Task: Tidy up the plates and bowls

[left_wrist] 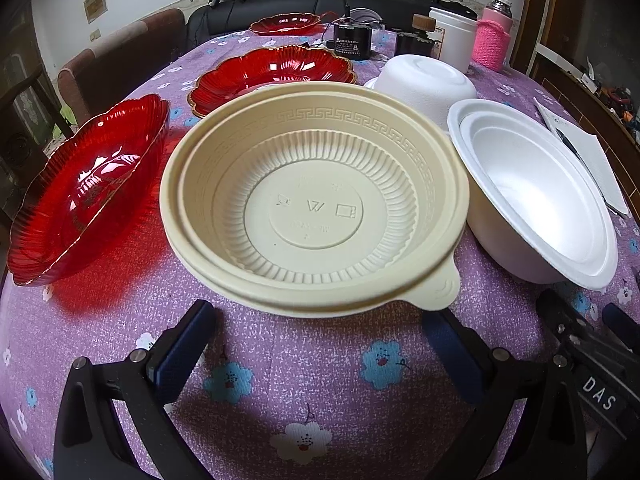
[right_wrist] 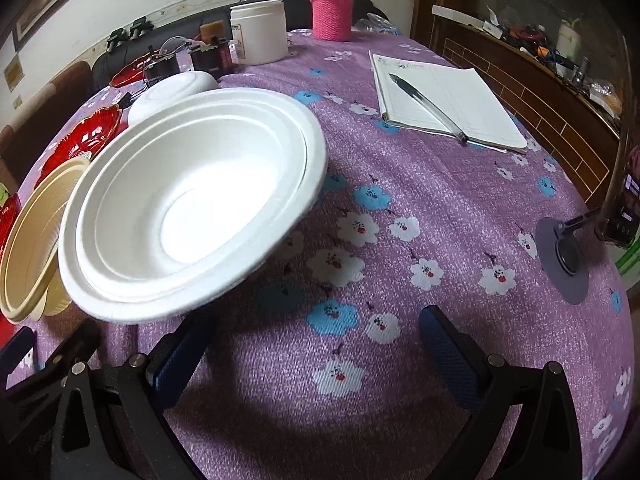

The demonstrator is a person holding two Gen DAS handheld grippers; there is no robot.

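Note:
Two nested beige bowls [left_wrist: 316, 200] sit just ahead of my left gripper [left_wrist: 320, 340], which is open with only cloth between its fingers. A stack of white foam bowls [left_wrist: 532, 192] stands to their right, and behind it a white bowl [left_wrist: 424, 84] lies upside down. Three red plates lie at the left [left_wrist: 88, 188], the middle [left_wrist: 272, 76] and the far end [left_wrist: 288, 24]. My right gripper [right_wrist: 316, 344] is open, near and to the right of the white stack [right_wrist: 192, 208]. Its left finger [right_wrist: 184, 356] is close under the stack's rim. The beige bowls [right_wrist: 32, 240] show at the left edge.
A notebook [right_wrist: 472, 100] with a pen [right_wrist: 428, 106] lies at the right. A white jar [right_wrist: 260, 32], a pink-sleeved bottle [right_wrist: 332, 8] and dark jars [right_wrist: 208, 58] stand at the far end. A grey disc stand [right_wrist: 564, 260] sits near the right table edge. A floral purple cloth [right_wrist: 400, 240] covers the table.

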